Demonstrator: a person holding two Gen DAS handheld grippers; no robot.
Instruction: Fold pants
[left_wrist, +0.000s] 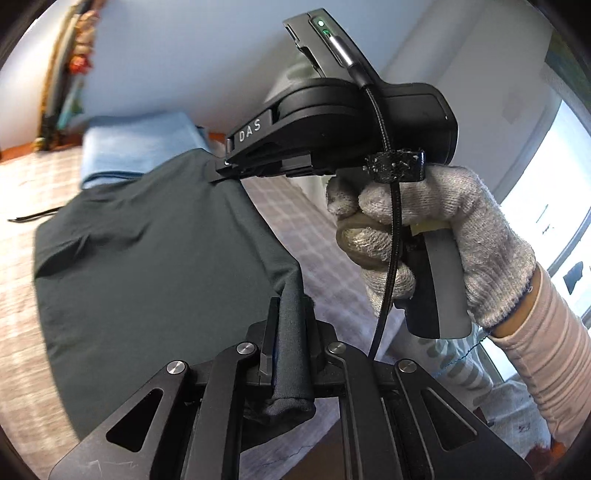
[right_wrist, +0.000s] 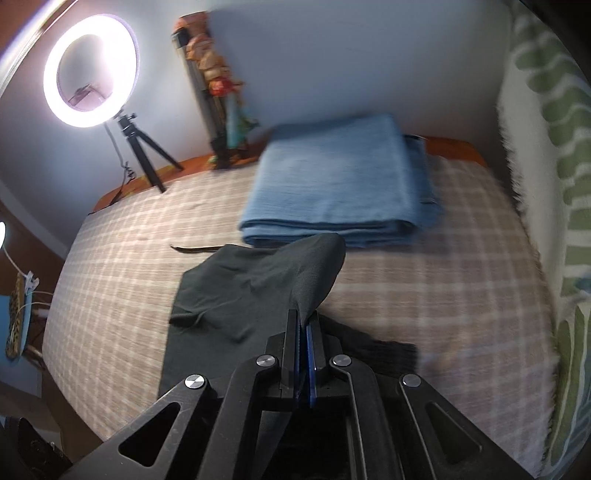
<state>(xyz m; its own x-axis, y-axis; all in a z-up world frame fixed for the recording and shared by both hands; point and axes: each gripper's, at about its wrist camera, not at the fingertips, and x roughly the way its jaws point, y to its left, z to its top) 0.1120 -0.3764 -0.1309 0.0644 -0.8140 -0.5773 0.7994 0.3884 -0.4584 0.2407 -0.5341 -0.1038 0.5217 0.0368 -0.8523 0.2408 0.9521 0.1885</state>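
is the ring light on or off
On: the ring light glows bright white around its whole ring, on its tripod at the far edge of the bed.

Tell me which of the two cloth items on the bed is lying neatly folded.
The light blue cloth, stacked flat near the wall. The dark pants are rumpled instead, pinched and lifted by the left gripper and right gripper.

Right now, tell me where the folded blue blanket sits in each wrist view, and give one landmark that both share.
Left wrist view: the folded blue blanket lies upper left, beyond the dark pants, blurred.
Right wrist view: it lies centre, slightly right, on the checked bedcover, just past the pants' lifted corner.
Shared landmark: the colourful hanging ornament on the wall, left of the blanket.
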